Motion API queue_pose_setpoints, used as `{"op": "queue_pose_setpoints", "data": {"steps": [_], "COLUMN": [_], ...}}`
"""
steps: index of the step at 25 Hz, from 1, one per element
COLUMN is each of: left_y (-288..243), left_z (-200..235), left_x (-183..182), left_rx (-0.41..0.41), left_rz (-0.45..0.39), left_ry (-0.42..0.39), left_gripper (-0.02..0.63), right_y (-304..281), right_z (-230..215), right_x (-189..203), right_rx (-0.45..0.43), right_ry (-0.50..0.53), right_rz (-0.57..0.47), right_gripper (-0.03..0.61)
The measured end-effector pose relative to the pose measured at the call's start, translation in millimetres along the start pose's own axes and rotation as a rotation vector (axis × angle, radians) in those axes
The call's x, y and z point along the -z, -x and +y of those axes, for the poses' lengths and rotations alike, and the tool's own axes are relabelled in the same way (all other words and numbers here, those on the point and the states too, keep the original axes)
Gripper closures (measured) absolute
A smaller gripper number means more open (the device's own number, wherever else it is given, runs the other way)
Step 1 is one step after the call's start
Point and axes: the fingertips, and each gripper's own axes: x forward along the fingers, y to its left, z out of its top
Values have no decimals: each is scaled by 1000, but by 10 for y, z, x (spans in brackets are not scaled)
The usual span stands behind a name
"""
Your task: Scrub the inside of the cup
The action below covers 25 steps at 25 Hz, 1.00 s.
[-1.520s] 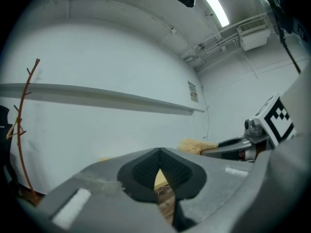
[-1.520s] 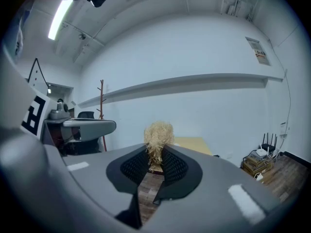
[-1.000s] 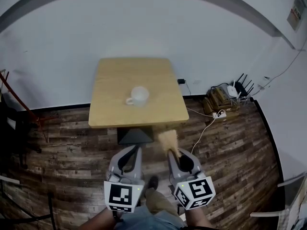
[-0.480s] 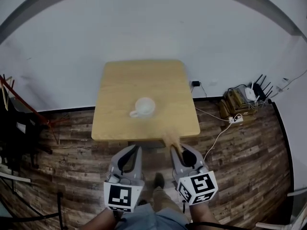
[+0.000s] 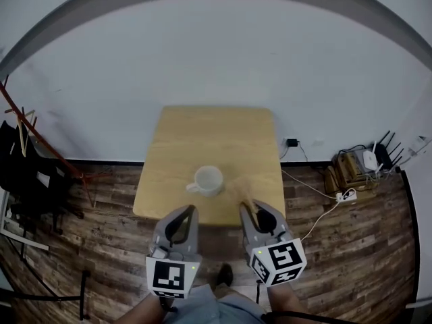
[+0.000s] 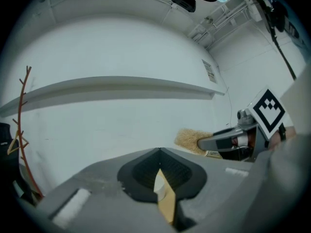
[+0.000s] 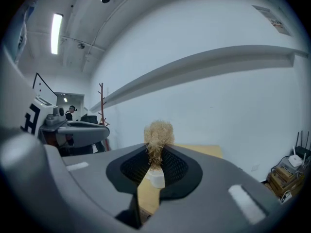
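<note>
Cup: a white cup (image 5: 208, 179) stands upright on the near half of the table, close to the front edge, with its handle toward the picture's left in the head view.
Table: a small square top of light wood (image 5: 216, 130), its far edge by a white wall (image 5: 216, 59).
Scrubber: a tuft of pale straw-like fibres (image 7: 158, 132) sticks out past the right gripper's tips, short of the cup and apart from it.
Right gripper (image 7: 156, 152): pinched on the scrubber, roughly level, aimed at the table.
Left gripper (image 6: 159, 151): jaws pressed together with nothing held, beside the right one.
Floor: dark wood planks (image 5: 101, 248).
Surroundings: cables and a router (image 5: 368, 159) by the wall on the right; a red stand (image 5: 27, 130) on the left.
</note>
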Motion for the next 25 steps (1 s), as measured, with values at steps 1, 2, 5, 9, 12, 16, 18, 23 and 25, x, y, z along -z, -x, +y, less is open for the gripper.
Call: {"op": "queue_pose_setpoints", "data": {"steps": [1, 2, 5, 9, 12, 16, 18, 23, 25], "left_y": [-36, -66, -130, -200, -230, -277, -308, -450, -521], "left_z": [23, 43, 88, 178, 257, 348, 388, 519, 548], "left_x": [-7, -7, 2, -2, 17, 72, 129, 382, 469], "left_rx": [-9, -17, -51, -78, -88, -90, -96, -62, -39], "left_rz": [-1, 0, 10, 3, 0, 3, 18, 59, 72], "left_ry": [-9, -11, 20, 15, 2, 9, 55, 9, 27], "left_gripper": [592, 592, 592, 592, 592, 592, 592, 592, 592], "right_y": [-35, -68, -158, -292, -372, -479, -536, -671, -743], "right_z": [-34, -64, -124, -140, -126, -125, -134, -191, -214], "right_x": [-25, -44, -72, -98, -114, -137, -141, -159, -166], "right_rx": [-7, -13, -34, -61, -75, -81, -78, -63, -54], "right_ry": [1, 1, 5, 19, 30, 40, 43, 60, 70], "right_rz": [-4, -7, -8, -1, 6, 14, 22, 46, 57], "right_gripper": [522, 522, 522, 522, 522, 520, 521, 520, 521]}}
